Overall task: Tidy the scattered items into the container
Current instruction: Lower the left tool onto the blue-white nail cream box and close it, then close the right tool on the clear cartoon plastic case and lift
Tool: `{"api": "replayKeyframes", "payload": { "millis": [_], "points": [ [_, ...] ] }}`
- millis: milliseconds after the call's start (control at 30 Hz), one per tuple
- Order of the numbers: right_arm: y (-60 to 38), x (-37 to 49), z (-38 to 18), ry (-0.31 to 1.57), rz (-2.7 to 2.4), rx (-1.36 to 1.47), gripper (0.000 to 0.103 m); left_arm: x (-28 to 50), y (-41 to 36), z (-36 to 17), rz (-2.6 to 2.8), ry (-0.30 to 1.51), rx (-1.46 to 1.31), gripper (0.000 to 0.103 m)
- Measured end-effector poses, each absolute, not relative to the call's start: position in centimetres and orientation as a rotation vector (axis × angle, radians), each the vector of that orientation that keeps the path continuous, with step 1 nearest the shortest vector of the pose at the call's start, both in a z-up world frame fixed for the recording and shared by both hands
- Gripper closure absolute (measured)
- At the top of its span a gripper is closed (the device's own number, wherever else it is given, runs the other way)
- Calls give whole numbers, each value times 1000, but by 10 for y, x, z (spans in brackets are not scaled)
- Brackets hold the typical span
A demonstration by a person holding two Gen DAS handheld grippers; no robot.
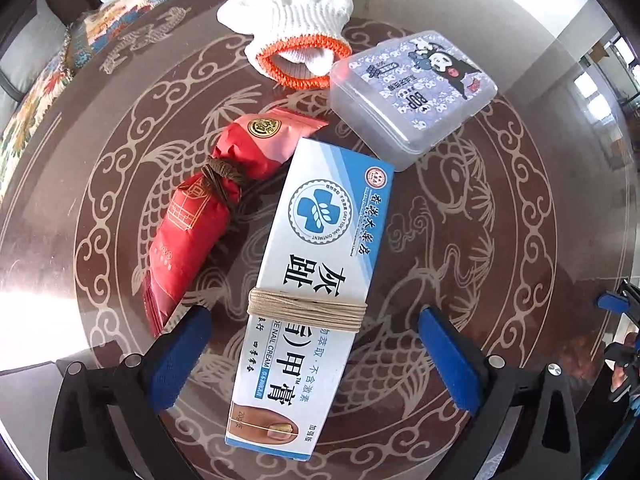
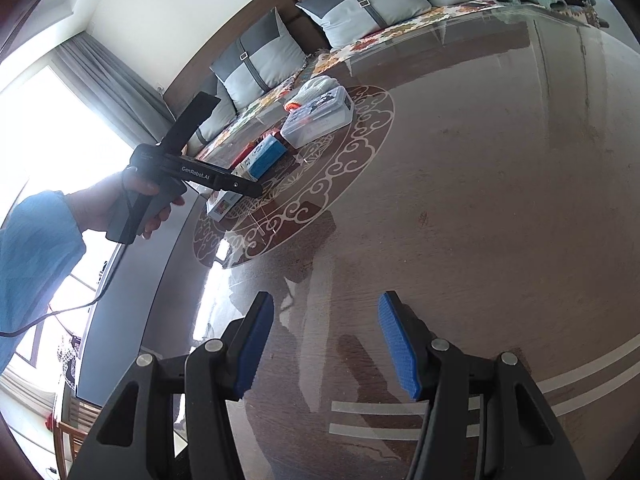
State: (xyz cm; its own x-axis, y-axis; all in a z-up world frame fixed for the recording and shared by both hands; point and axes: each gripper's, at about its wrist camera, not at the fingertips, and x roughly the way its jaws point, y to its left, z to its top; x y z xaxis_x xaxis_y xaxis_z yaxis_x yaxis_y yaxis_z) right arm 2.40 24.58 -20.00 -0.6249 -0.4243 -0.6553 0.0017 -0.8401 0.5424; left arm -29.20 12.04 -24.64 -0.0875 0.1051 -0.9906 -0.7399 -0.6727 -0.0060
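A white and blue nail cream box (image 1: 320,248), bound with beige cord, lies on the glass table (image 1: 500,240). My left gripper (image 1: 314,312) points straight down over its near half. The gripper is open and its blue pads (image 1: 180,356) stand clear of both long sides. A red snack packet (image 1: 200,220) tied with brown cord lies against the box's left side. Beyond are a lidded clear plastic case (image 1: 412,88) with a cartoon sticker and a white glove (image 1: 296,32) with an orange cuff. My right gripper (image 2: 326,300) hangs open over bare table, far from the case (image 2: 320,116).
A person's hand (image 2: 132,208) in a blue sleeve holds the left tool above the items. A sofa with grey cushions (image 2: 260,64) and a floral cover runs along the table's far edge. A bright window (image 2: 60,128) is at the left.
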Motion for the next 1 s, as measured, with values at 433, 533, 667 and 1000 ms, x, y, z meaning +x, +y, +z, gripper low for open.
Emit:
{"api": "replayKeyframes", "payload": {
  "millis": [433, 533, 667, 1000],
  "points": [
    [245, 24, -200, -722, -2524, 1220, 47, -289, 124, -264, 1852, 665, -1675, 20],
    [244, 25, -200, -708, -2532, 1223, 47, -284, 118, -261, 1897, 619, -1674, 58],
    [242, 26, -199, -687, -2539, 1229, 47, -269, 112, -265, 1933, 594, -1667, 58],
    [243, 10, -186, -503, -2449, 1293, 47, -191, 91, -279, 1989, 550, -1695, 58]
  ]
}}
